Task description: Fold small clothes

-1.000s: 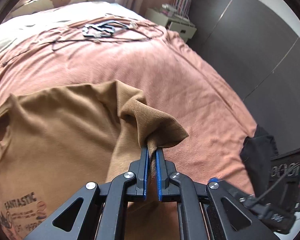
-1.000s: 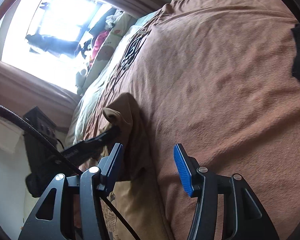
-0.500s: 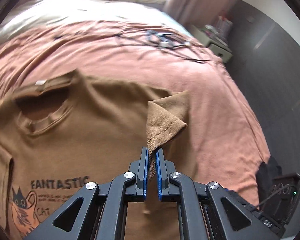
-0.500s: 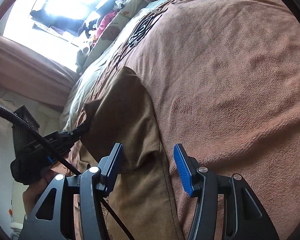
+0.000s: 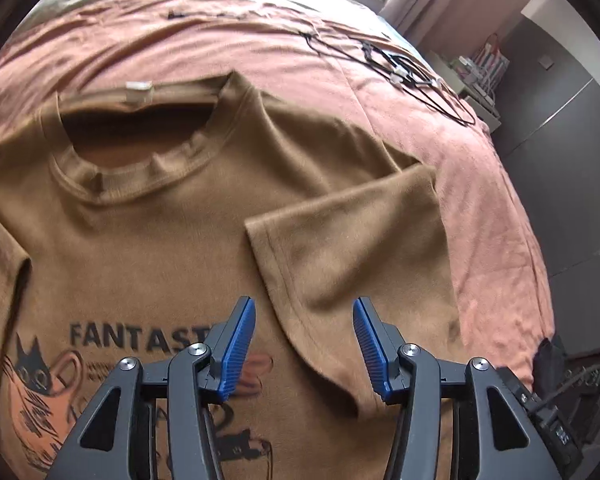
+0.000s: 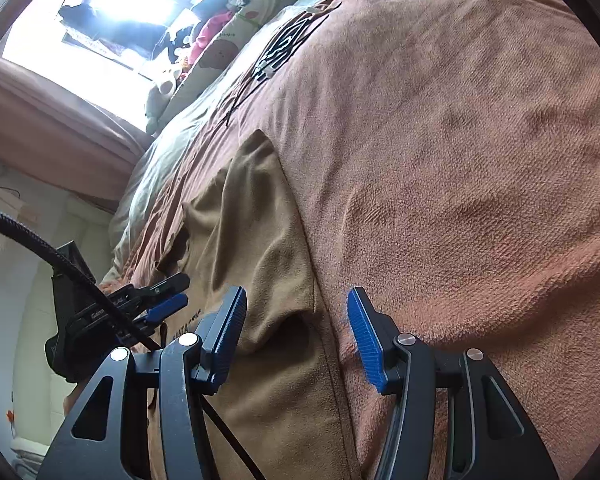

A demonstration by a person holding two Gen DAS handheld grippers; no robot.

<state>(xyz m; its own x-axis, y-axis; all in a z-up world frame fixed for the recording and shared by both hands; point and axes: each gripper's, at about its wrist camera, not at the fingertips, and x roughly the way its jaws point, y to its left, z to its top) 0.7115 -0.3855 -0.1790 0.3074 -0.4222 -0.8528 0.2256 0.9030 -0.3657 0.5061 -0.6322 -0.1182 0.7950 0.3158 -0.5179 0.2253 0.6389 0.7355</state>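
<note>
- The left gripper (image 5: 304,344) was wide open, gripping nothing, above the folded-in sleeve (image 5: 352,248).
- The right gripper (image 6: 296,332) gaped empty over the shirt's side edge.
- The shirt (image 5: 148,216) lay flat on a salmon terry blanket (image 5: 480,184), collar away from the left gripper.
- Soft brown knit, ribbed neckline, black print.

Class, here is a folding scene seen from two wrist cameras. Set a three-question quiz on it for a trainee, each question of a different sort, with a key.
1. True or false: the left gripper is clamped on the sleeve.
2. Where does the sleeve lie? A) spread out on the blanket B) folded over the brown T-shirt C) hanging off the bed
3. Fill in: the right gripper hovers over the shirt's edge with its jaws ____.

Key: 1 false; 2 B; 3 open.
</note>
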